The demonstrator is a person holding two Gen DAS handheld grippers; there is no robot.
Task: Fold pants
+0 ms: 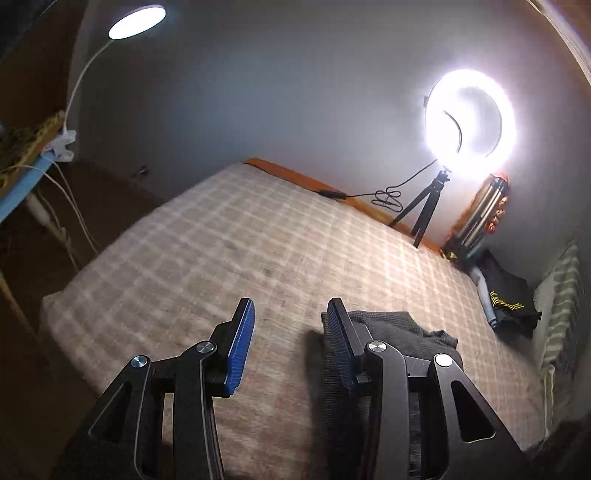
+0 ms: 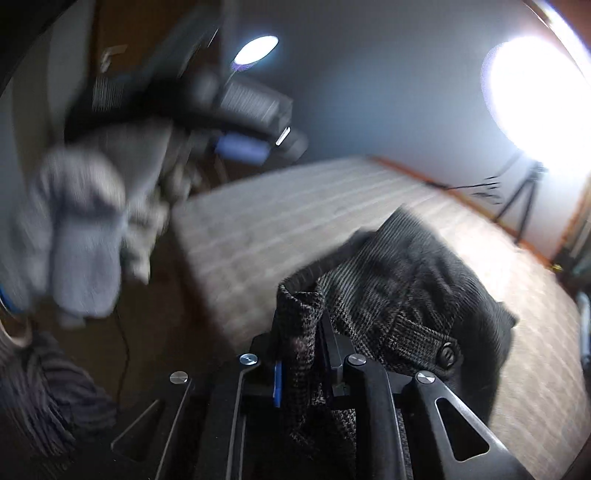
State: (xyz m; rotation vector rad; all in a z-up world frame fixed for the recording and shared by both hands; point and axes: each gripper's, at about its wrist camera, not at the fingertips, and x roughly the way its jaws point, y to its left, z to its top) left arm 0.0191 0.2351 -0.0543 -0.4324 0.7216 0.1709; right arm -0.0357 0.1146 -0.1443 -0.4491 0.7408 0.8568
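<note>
The pants [image 2: 406, 280] are dark grey checked fabric with a buttoned tab, lying bunched on the plaid bed cover [image 2: 258, 236]. My right gripper [image 2: 301, 306] is shut on a fold of the pants and holds it up off the bed. My left gripper [image 1: 290, 314] is open and empty, its blue pads [image 1: 242, 347] wide apart above the bed cover [image 1: 221, 240]. A heap of the pants [image 1: 402, 328] lies just right of and behind its right finger. In the right wrist view the left gripper is a blur at upper left.
A ring light on a tripod [image 1: 469, 114] stands at the bed's far edge with its cable. A steel flask [image 1: 484, 210] and dark clothes [image 1: 509, 295] lie at the far right. A desk lamp [image 1: 136, 22] is clamped to a shelf left of the bed.
</note>
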